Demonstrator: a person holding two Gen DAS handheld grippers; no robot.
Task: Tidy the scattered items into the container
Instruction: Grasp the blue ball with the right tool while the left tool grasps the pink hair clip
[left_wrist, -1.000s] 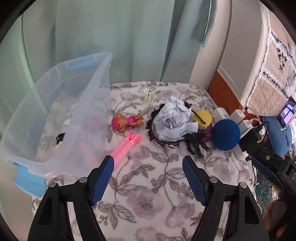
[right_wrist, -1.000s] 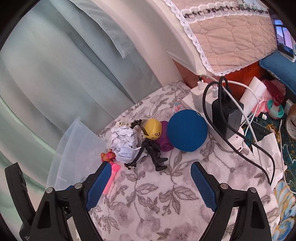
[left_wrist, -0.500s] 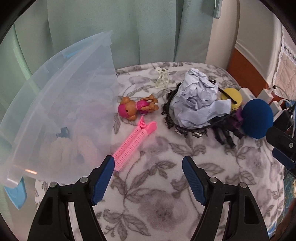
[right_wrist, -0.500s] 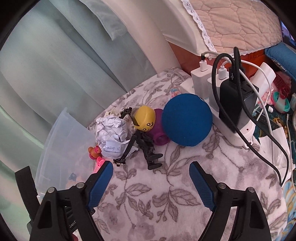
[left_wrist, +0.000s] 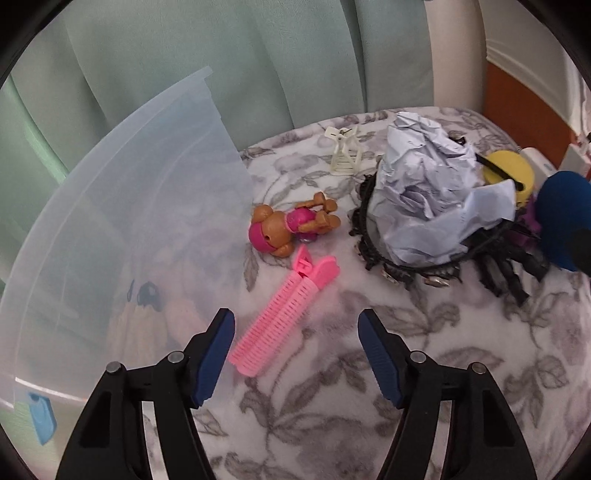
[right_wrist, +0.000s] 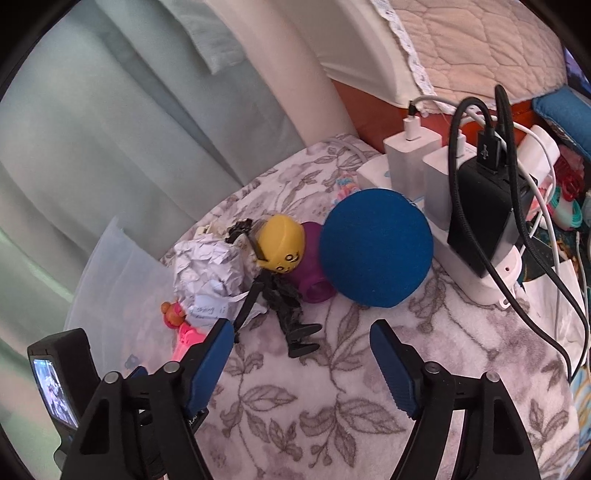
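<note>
A pink hair clip (left_wrist: 282, 317) lies on the floral blanket, its near end between the fingers of my left gripper (left_wrist: 295, 320). The jaws are closing and the pads do not touch it. A small doll (left_wrist: 291, 225) lies just beyond the clip. The clear plastic bin (left_wrist: 129, 240) stands at the left. My right gripper (right_wrist: 301, 329) is also closing, pads touching nothing. The feet of a black figure with a yellow head (right_wrist: 280, 243) lie between its fingertips. A blue ball (right_wrist: 375, 247) and crumpled paper (right_wrist: 207, 273) flank the figure.
A white claw clip (left_wrist: 345, 151) lies near the curtain, and a black headband (left_wrist: 369, 236) sits under the paper. A purple toy (right_wrist: 314, 273) touches the ball. A power strip with chargers and cables (right_wrist: 480, 206) crowds the right. Green curtains hang behind.
My left gripper sank toward the pink clip and its jaws narrowed. My right gripper came closer to the black figure and the ball, and its jaws narrowed too.
</note>
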